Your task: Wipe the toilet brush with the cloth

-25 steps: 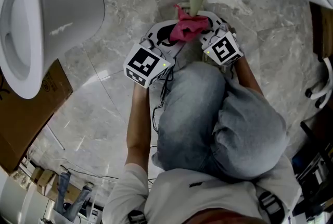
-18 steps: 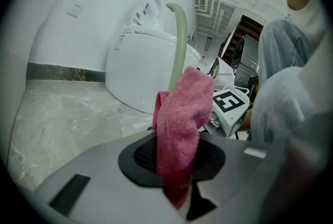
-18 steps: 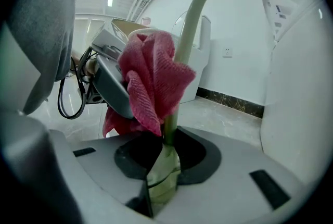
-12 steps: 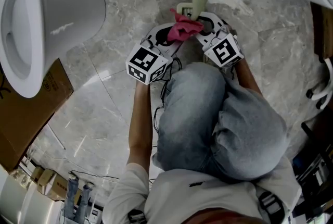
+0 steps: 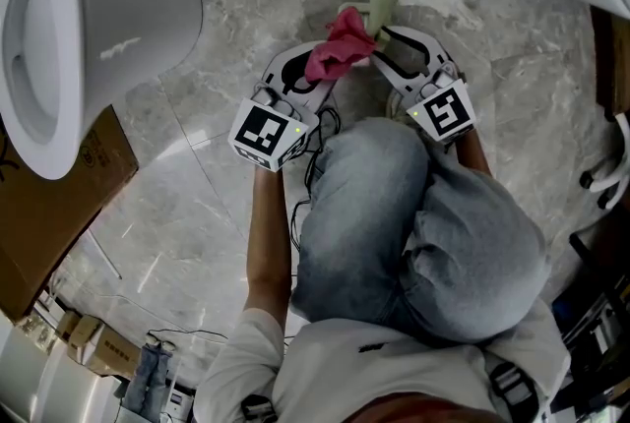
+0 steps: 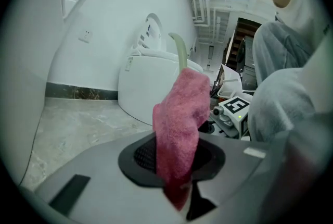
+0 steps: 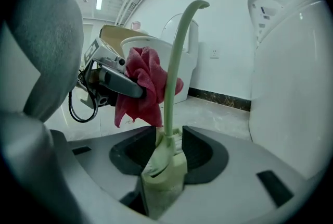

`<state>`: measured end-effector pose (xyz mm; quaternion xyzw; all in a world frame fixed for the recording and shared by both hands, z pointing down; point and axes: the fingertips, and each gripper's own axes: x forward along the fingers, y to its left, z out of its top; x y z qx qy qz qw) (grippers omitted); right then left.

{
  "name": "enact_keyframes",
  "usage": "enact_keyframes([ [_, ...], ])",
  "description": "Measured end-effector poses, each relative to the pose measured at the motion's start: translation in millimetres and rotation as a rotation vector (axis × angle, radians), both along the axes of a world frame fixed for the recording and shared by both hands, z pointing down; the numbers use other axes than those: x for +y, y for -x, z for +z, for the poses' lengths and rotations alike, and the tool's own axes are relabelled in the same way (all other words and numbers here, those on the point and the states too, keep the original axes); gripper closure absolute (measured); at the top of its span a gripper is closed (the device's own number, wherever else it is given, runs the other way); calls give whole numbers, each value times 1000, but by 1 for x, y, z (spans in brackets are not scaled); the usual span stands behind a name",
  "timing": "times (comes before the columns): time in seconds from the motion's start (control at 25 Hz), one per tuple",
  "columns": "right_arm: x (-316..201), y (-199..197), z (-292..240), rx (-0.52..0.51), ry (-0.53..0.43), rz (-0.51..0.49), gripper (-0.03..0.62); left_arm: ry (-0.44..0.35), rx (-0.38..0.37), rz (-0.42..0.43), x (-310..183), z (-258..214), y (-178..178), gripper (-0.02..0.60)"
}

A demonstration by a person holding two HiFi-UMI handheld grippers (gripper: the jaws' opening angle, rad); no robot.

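Shifted left, cloth stays clamped in left tongs; right tongs opening around upright brush.

The pale green plastic toilet brush stands upright on the grey marble floor. Its slim handle curves over at the top, and its head sits in a matching pale green holder. The holder lies between the opening jaws of the right tool. The pink-red terry cloth is bunched and pinched at its lower end in the left tool. Its free end rises to the handle's lower part, just above the holder.
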<state>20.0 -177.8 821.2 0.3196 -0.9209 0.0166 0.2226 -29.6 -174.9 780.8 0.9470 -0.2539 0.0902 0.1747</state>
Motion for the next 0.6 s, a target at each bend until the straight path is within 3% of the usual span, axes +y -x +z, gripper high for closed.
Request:
enact_keyframes([
  [0.44, -2, -24, -45, -214, 6, 196, 592, -73, 29, -155, -17, -18, 19, 494],
  [0.6, -1, -21, -49, -232, 6, 198, 597, -94, 14, -205, -25, -21, 23, 494],
])
